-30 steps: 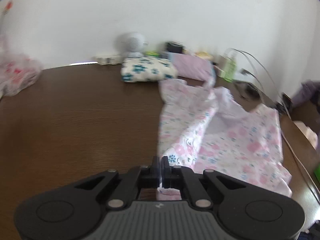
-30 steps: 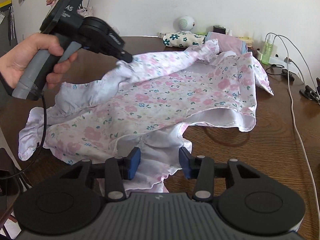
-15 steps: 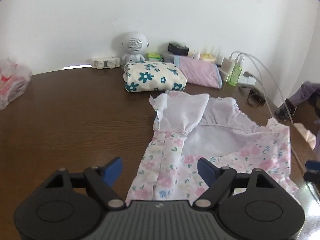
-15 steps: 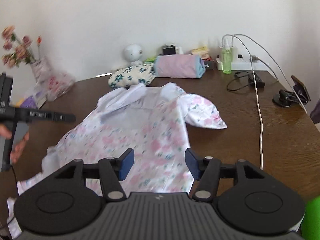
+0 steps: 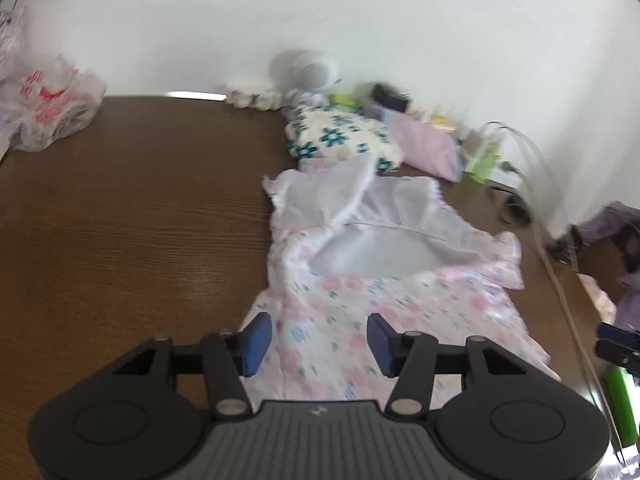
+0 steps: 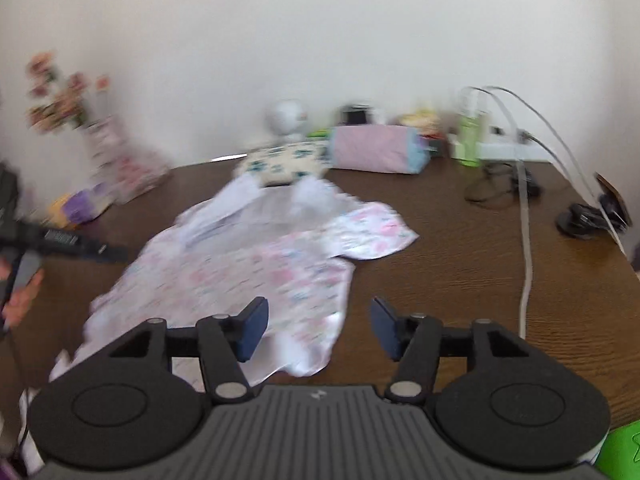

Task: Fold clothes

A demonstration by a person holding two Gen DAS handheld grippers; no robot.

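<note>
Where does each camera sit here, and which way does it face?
Left wrist: on the left tongs, jaws closing with nothing pinched, angled down over the floral garment toward the wall; the other tongs' tips show at the right edge.
Right wrist: on the right tongs, open, facing the same way; a hand holding the left tongs shows at far left.
Shared: the garment, the folded blue-flower cloth, the table.

Home setting: dark brown wooden table [image 6: 460, 264] against plain white wall [image 6: 320, 40]; folded floral laundry [image 6: 284, 162], pink flower vase [image 6: 104, 148] far left.
</note>
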